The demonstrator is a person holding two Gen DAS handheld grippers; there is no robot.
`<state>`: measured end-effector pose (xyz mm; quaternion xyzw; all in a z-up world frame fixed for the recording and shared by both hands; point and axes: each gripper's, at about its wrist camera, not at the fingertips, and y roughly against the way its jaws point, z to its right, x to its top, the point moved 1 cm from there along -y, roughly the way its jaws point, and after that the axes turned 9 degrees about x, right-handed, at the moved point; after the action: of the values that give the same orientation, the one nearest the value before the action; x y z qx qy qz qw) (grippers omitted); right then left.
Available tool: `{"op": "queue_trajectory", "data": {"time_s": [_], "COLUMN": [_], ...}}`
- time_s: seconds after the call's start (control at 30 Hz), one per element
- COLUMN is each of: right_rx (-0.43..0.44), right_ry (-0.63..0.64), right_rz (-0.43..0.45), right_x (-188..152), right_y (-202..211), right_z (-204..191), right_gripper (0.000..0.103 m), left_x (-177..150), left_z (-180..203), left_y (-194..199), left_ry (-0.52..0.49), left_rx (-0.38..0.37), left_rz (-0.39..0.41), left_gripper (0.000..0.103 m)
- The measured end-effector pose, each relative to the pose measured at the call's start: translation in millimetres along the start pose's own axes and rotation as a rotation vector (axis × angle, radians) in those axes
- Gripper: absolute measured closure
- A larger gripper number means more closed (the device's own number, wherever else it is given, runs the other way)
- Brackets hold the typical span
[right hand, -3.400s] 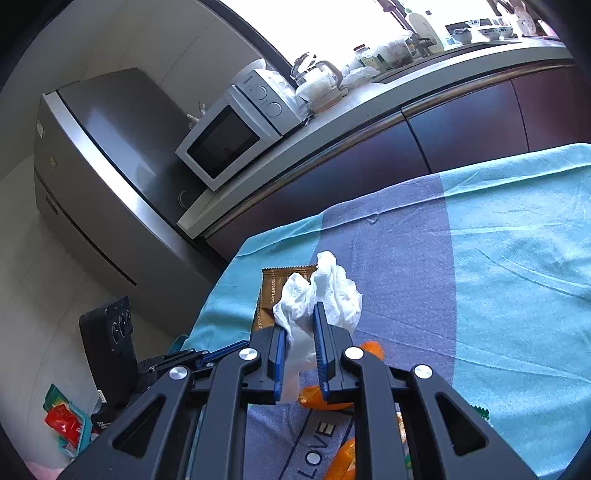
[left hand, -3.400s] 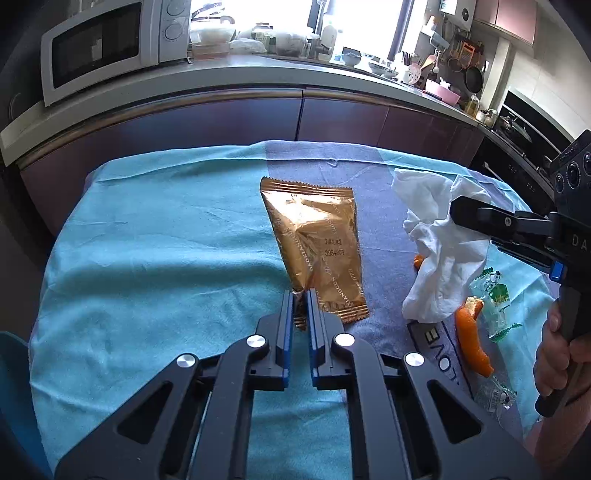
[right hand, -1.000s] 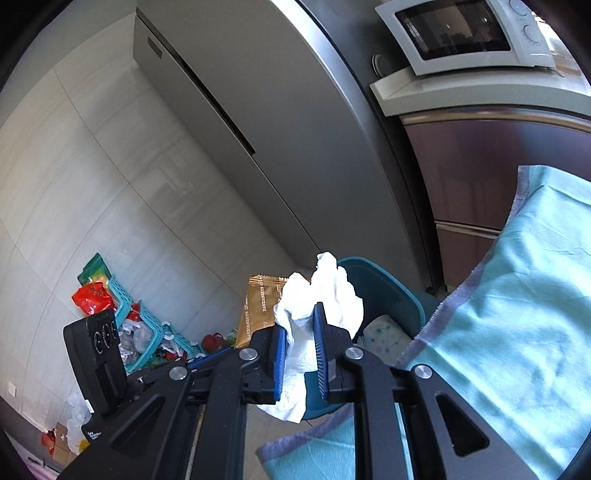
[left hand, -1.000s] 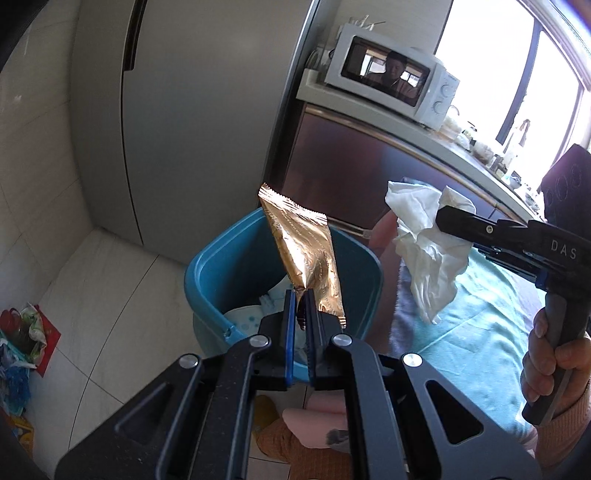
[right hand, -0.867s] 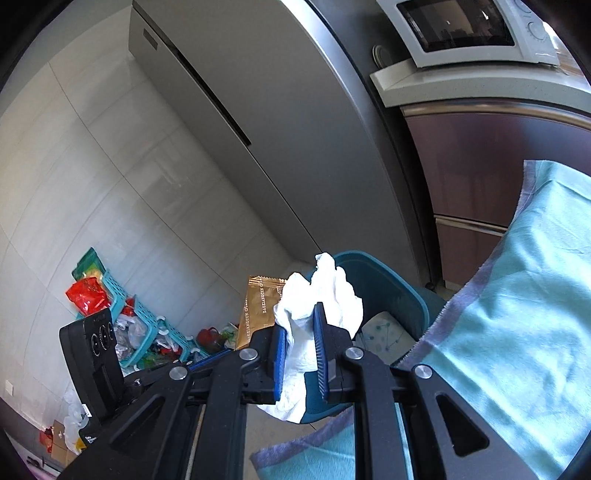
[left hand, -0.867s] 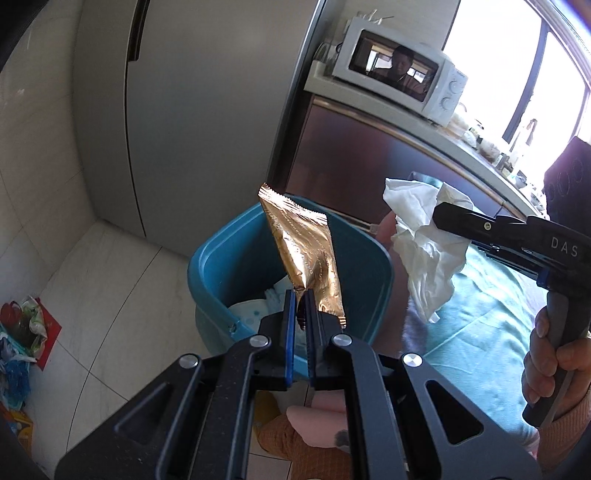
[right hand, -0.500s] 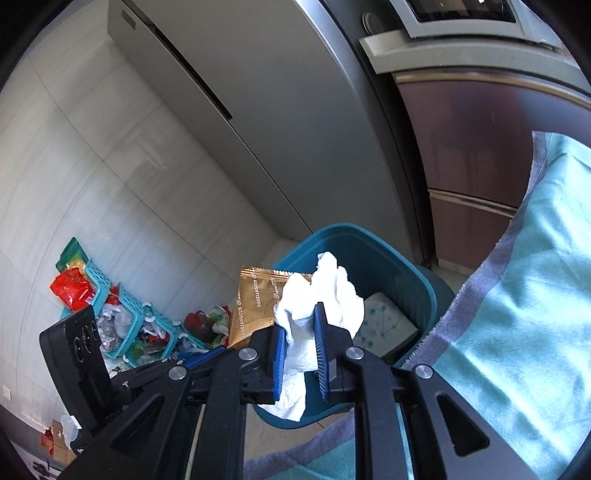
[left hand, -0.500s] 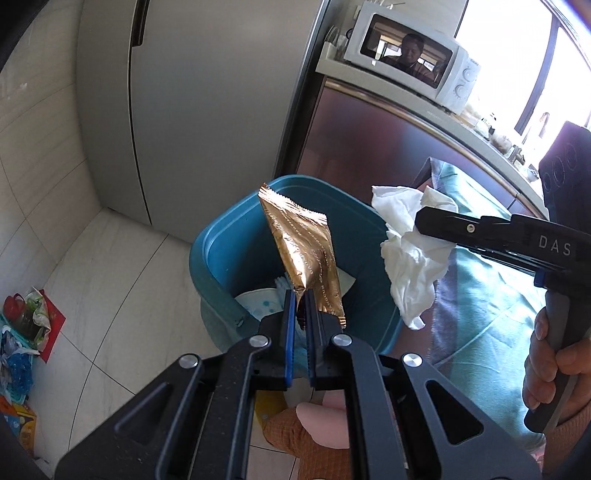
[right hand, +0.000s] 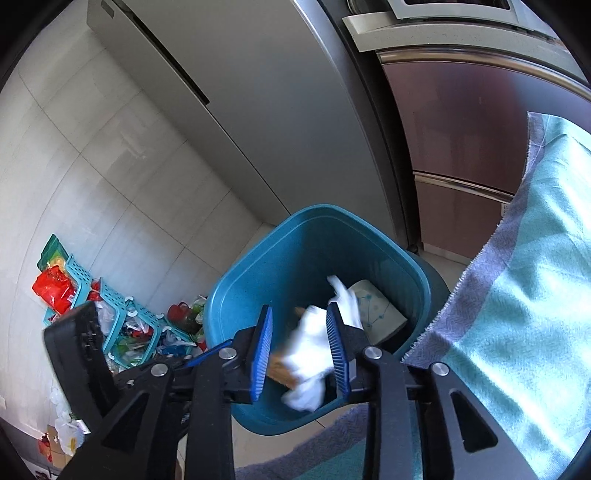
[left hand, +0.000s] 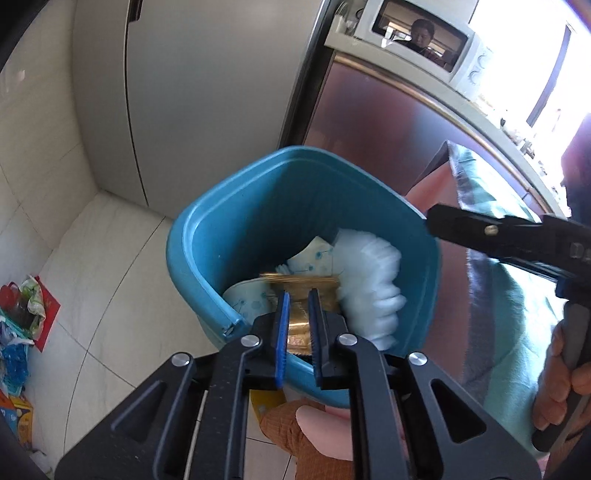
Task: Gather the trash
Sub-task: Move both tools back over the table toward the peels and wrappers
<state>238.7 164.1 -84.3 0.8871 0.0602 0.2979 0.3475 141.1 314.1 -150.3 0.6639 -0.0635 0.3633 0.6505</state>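
- Bin (left hand: 236, 229) fills both views, blue, standing on the floor by the fridge (left hand: 207, 92), and both pieces of trash are inside its rim!
- Left gripper (left hand: 297, 325) is easing apart: the gold wrapper (left hand: 299, 291) shows in the gap, blurred and seemingly dropping clear of the blue pads.
- Right gripper (right hand: 300, 347) is spreading too, jaws well apart, and the white tissue (right hand: 314, 347) shows between them, smeared by motion, with no pad pressing it.
- Only the left view gives the microwave (left hand: 421, 33) whole, up on the counter (left hand: 491, 122), plus the hand (left hand: 561, 387) on the right gripper's handle at the right edge.
- Only the right view shows the teal baskets (right hand: 110, 317) of clutter along the wall and a broad spread of the teal cloth (right hand: 535, 295) at its right edge.
- Count: one bin, two grippers, one wrapper, one tissue, and a patterned white paper (right hand: 376, 310) lying at the bin's bottom.
- In the left view the tissue (left hand: 369, 280) is a ribbed white blur against the bin's right wall.
- In the right view the wrapper (right hand: 282, 365) is just a brown sliver beside the tissue.
- Bin's near rim is hidden behind the gripper bodies in both views.
- Microwave is cut off at the top edge of the right view.
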Motion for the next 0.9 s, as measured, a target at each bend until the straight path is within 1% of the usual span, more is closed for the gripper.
{"op": "queue_trajectory", "data": {"time_s": [0.13, 0.3, 0.4, 0.47, 0.5, 0.53, 0.6, 0.67, 0.77, 0.9], "right_rx": [0.003, 0.008, 0.019, 0.023, 0.027, 0.023, 0.013, -0.003, -0.04, -0.105], "right_ry": [0.0, 0.014, 0.038, 0.053, 0.061, 0.07, 0.093, 0.095, 0.081, 0.061], "right_rz": [0.009, 0.034, 0.063, 0.083, 0.096, 0.111, 0.139, 0.175, 0.226, 0.292], "right_x": [-3.8, -9.0, -14.9, -19.4, -22.5, -26.0, -34.2, -41.5, -56.8, -81.7], "right_y": [4.6, 19.3, 37.9, 53.0, 62.2, 72.3, 94.7, 116.6, 152.3, 200.3], "right_z": [1.5, 2.9, -2.2, -4.2, -5.0, -5.7, -5.9, -4.2, 6.3, 21.3], "right_gripper": [0.072, 0.071, 0.068, 0.068, 0.066, 0.063, 0.061, 0.059, 0.058, 0.058], "left_x": [-4.2, -8.5, -12.2, -13.4, -14.1, -14.9, -17.8, -21.9, -30.9, -49.2], "left_z": [6.2, 15.1, 16.7, 26.6, 31.0, 37.3, 53.0, 67.6, 98.8, 145.0], "left_y": [-0.2, 13.4, 32.3, 46.4, 53.2, 60.8, 74.2, 85.4, 98.3, 110.6], "left_ry": [0.002, -0.018, -0.035, -0.058, -0.072, -0.088, -0.131, -0.168, -0.242, -0.353], "left_rx": [-0.008, -0.025, -0.054, -0.079, -0.092, -0.11, -0.154, -0.2, -0.282, -0.387], "left_rz": [0.004, 0.043, 0.085, 0.118, 0.131, 0.147, 0.174, 0.19, 0.196, 0.18], "left_gripper": [0.09, 0.078, 0.07, 0.065, 0.062, 0.061, 0.055, 0.053, 0.05, 0.049]}}
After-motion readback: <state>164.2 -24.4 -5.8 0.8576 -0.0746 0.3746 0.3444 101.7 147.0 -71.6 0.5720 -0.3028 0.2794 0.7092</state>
